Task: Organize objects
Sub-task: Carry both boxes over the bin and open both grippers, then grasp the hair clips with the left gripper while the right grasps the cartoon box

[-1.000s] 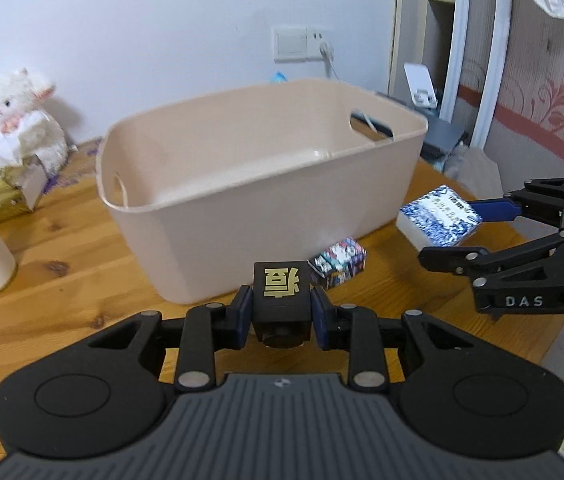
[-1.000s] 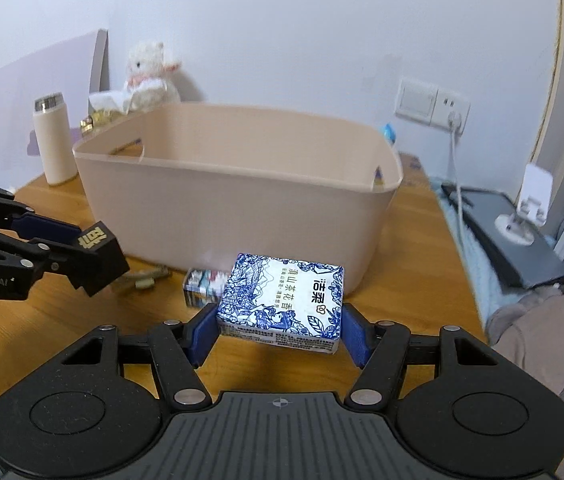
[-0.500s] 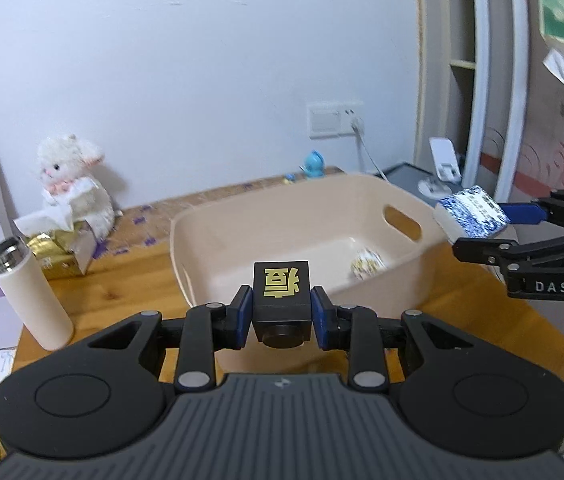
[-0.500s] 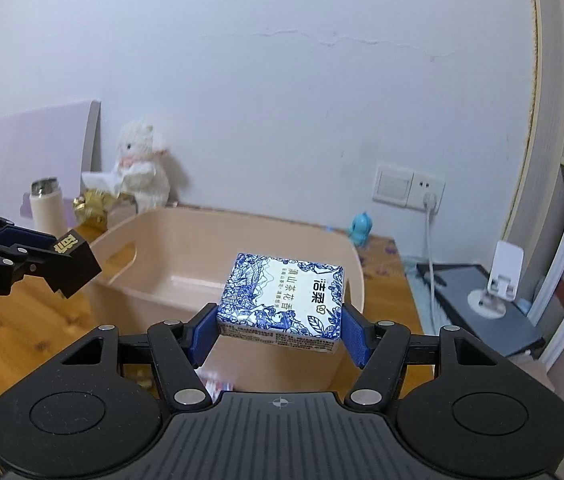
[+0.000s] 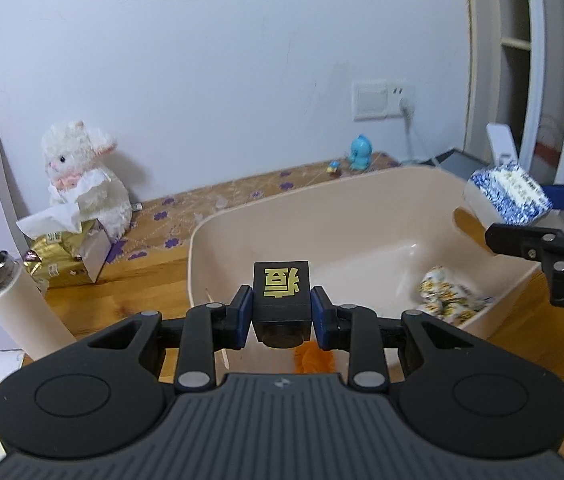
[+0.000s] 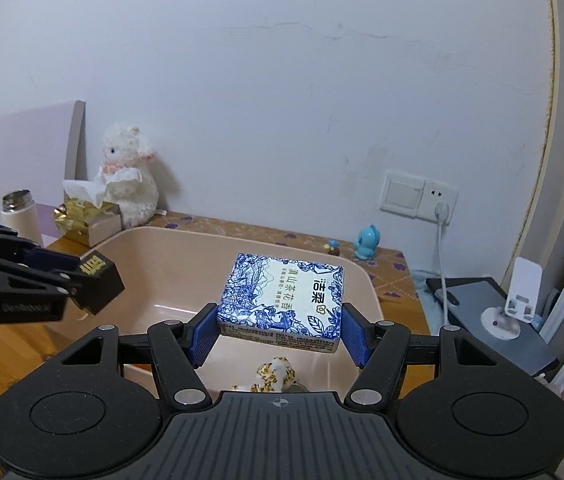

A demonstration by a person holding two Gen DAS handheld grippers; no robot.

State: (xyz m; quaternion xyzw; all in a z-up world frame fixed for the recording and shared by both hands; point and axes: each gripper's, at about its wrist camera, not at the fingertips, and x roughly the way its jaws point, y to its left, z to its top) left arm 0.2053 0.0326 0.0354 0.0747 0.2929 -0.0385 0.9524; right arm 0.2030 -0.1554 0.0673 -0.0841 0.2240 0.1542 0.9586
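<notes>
Crosswise between right gripper [image 6: 279, 334] jaws, tissue pack [image 6: 282, 302], label-up.

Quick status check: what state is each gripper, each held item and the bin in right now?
Left gripper: shut on the black block, above the bin.
Right gripper: shut on the tissue pack, above the bin.
Bin: open-topped, holds a patterned item.
Flask: uncapped, on the table.
</notes>
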